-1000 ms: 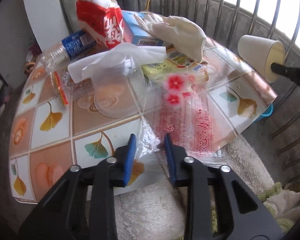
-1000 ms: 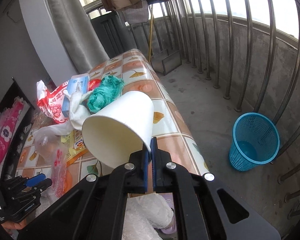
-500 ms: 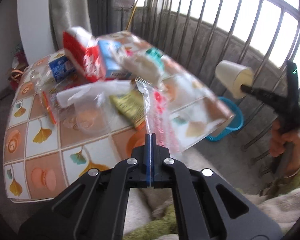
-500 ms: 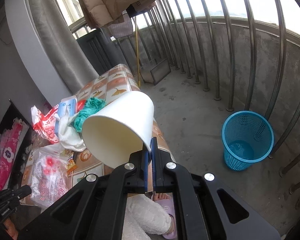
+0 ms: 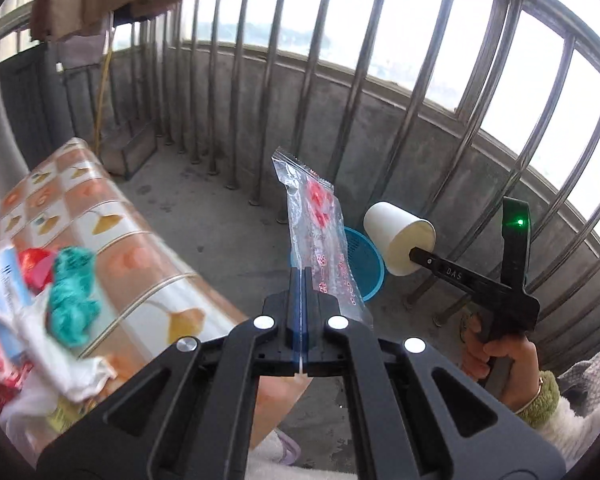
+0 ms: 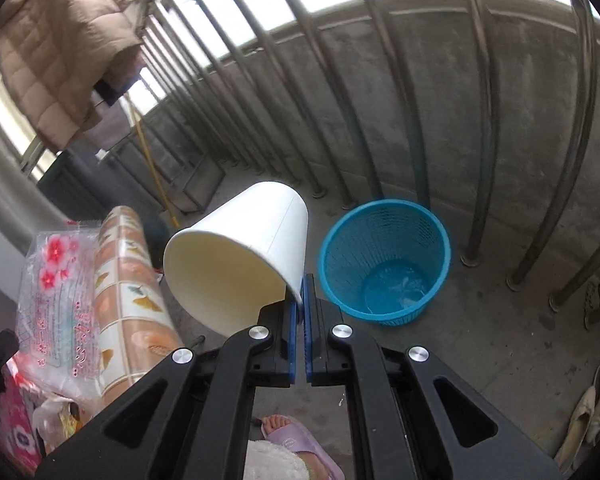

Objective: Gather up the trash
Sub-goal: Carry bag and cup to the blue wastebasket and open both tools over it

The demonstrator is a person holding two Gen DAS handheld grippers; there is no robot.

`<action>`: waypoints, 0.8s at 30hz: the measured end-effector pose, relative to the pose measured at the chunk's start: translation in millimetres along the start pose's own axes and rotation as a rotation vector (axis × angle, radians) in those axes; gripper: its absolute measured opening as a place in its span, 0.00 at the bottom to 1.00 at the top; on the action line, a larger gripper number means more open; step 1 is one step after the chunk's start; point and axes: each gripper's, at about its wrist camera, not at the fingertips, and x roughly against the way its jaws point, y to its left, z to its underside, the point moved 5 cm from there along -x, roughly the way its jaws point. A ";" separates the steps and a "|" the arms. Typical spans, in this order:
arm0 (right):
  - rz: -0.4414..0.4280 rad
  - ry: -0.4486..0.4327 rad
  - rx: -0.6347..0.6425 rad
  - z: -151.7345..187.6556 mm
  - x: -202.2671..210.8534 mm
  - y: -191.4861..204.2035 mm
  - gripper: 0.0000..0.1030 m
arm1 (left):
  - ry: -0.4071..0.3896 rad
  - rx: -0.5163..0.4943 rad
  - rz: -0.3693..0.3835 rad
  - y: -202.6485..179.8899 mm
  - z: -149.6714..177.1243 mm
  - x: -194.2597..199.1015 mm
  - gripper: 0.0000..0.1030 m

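My left gripper (image 5: 301,276) is shut on a clear plastic wrapper with red flowers (image 5: 318,228), which stands up from the pads in mid-air. The same wrapper (image 6: 58,300) shows at the left of the right wrist view. My right gripper (image 6: 302,286) is shut on the rim of a white paper cup (image 6: 240,256), tilted mouth-down beside and above the blue mesh bin (image 6: 384,256). In the left wrist view the cup (image 5: 398,238) hangs over the blue bin (image 5: 360,268), partly hidden behind the wrapper, with the right gripper (image 5: 416,256) held by a hand.
The tiled table (image 5: 112,224) holds a green crumpled bag (image 5: 72,292), white tissue (image 5: 52,364) and other packets. Metal railing bars (image 5: 312,68) ring the concrete balcony floor (image 6: 480,344). A slippered foot (image 6: 292,436) and shoes (image 6: 592,400) lie on the floor.
The left gripper closed on the flowered wrapper, lifted it off the table and swung right toward the bin. The right gripper carried the cup away from the table to beside the bin.
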 end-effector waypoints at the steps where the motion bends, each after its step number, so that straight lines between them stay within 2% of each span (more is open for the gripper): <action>1: 0.004 0.017 -0.030 -1.7 -8.7 -8.8 0.03 | 0.031 -0.006 0.008 -4.8 -9.3 -23.8 0.00; 5: 0.013 0.086 -0.152 -7.2 -55.0 -42.6 0.03 | 0.172 0.005 0.054 -8.4 -40.0 -127.3 0.00; 9: 0.023 0.141 -0.287 -15.5 -105.7 -79.8 0.04 | 0.247 -0.012 0.071 -13.2 -59.9 -210.3 0.00; 11: 0.018 0.152 -0.341 -20.2 -128.9 -96.2 0.04 | 0.284 0.014 0.105 -15.1 -64.1 -251.8 0.00; 12: 0.028 0.171 -0.366 -21.6 -145.7 -107.3 0.05 | 0.290 0.022 0.100 -16.3 -64.2 -265.0 0.01; 13: 0.042 0.187 -0.383 -21.7 -156.9 -114.0 0.12 | 0.296 0.026 0.094 -17.3 -63.3 -280.8 0.05; 14: 0.054 0.206 -0.399 -20.0 -168.9 -121.8 0.20 | 0.309 0.027 0.084 -18.4 -60.3 -292.9 0.16; 15: 0.071 0.226 -0.413 -17.5 -181.1 -131.2 0.41 | 0.316 0.029 0.069 -20.2 -57.4 -300.0 0.30; 16: 0.114 0.238 -0.425 -13.6 -189.7 -140.5 0.50 | 0.321 0.032 0.052 -21.0 -56.4 -307.1 0.35; 18: 0.157 0.246 -0.444 -5.0 -194.5 -153.7 0.50 | 0.317 0.041 0.039 -20.4 -54.9 -309.7 0.37; 21: 0.142 0.222 -0.473 2.6 -181.8 -156.8 0.50 | 0.286 0.042 0.048 -20.9 -54.2 -289.0 0.44; 24: 0.133 0.181 -0.441 1.1 -160.1 -147.7 0.51 | 0.227 0.033 0.040 -16.1 -63.9 -259.5 0.51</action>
